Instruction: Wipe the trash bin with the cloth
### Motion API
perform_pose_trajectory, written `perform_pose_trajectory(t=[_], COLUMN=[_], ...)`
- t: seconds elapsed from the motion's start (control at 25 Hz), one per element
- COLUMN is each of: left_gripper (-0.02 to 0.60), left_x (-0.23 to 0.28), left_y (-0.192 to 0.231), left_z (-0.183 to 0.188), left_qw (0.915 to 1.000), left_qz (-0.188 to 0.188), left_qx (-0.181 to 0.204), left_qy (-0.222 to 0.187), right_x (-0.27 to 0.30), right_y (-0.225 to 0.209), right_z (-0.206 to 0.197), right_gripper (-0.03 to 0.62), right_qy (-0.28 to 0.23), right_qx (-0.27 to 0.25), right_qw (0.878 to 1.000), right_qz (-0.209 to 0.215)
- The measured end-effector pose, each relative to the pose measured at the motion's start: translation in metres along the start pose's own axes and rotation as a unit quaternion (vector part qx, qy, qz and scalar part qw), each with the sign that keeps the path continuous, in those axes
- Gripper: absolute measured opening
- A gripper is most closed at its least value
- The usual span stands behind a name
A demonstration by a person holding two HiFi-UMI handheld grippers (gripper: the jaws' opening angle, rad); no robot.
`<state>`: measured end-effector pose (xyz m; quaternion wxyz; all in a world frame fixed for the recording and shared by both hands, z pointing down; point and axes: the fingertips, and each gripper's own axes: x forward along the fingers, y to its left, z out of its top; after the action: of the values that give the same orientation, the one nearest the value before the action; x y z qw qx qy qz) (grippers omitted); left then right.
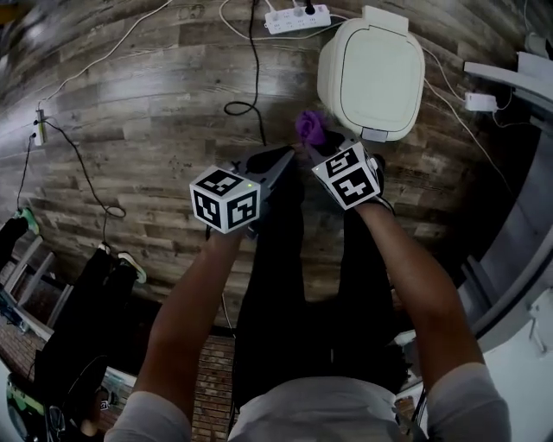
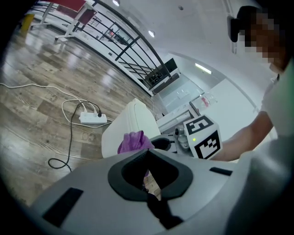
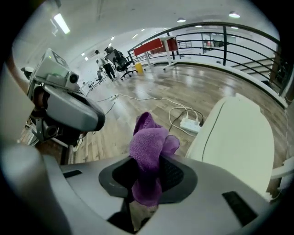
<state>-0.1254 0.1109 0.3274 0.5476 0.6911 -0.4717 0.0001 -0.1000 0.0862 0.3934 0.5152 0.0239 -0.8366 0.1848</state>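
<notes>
Right gripper point(image 1: 330, 152): tilted steeply down, fingers pinching cloth point(image 3: 149, 147), near bin point(image 1: 371, 78). Left gripper point(image 1: 281, 162): shallow tilt, fingers pressed together, empty. Forearms outstretched.

in the head view the marker cube point(image 1: 348, 175) of the right gripper point(image 1: 321, 145) hid its jaws (and part of the cloth point(image 1: 309, 127)); in its own view, that gripper's body covered the trash bin's point(image 3: 239, 137) base.

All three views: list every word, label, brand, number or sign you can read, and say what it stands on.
None can be read.
Cubes on the left gripper and right gripper: black-and-white square patterns only, no letters.
On the trash bin, power strip and purple cloth: no print visible.
Distant red panel: too small to read.
</notes>
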Motion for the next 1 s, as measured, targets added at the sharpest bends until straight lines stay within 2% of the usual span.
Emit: perform_pose_trajectory(t=[0.16, 0.32, 0.44, 0.6, 0.8, 1.0], left_gripper=[0.005, 0.005, 0.005, 0.005, 0.005, 0.005], left_x=[-0.012, -0.018, -0.022, -0.020, -0.006, 0.021], left_y=[0.004, 0.006, 0.013, 0.027, 0.015, 0.002], left_z=[0.006, 0.015, 0.022, 0.042, 0.044, 0.047], left_qw=[0.9997, 0.9991, 0.9988, 0.9966, 0.9946, 0.9946], left_qz=[-0.006, -0.016, -0.014, -0.001, 0.007, -0.003], left_qx=[-0.011, -0.014, -0.013, -0.026, -0.037, -0.031], left_qy=[-0.020, -0.036, -0.045, -0.078, -0.097, -0.099], right_x=[-0.008, -0.014, -0.016, -0.017, -0.014, -0.003], right_y=[-0.011, -0.038, -0.066, -0.109, -0.157, -0.202], right_z=[0.036, 0.075, 0.103, 0.144, 0.187, 0.215], right_gripper=[0.110, 0.110, 0.110, 0.110, 0.110, 0.110], right_qy=[0.007, 0.018, 0.025, 0.031, 0.056, 0.071], right_qx=[-0.073, -0.145, -0.164, -0.196, -0.265, -0.272], right_qw=[0.997, 0.989, 0.986, 0.980, 0.962, 0.959], right_qz=[-0.009, -0.020, -0.025, -0.032, -0.024, -0.033])
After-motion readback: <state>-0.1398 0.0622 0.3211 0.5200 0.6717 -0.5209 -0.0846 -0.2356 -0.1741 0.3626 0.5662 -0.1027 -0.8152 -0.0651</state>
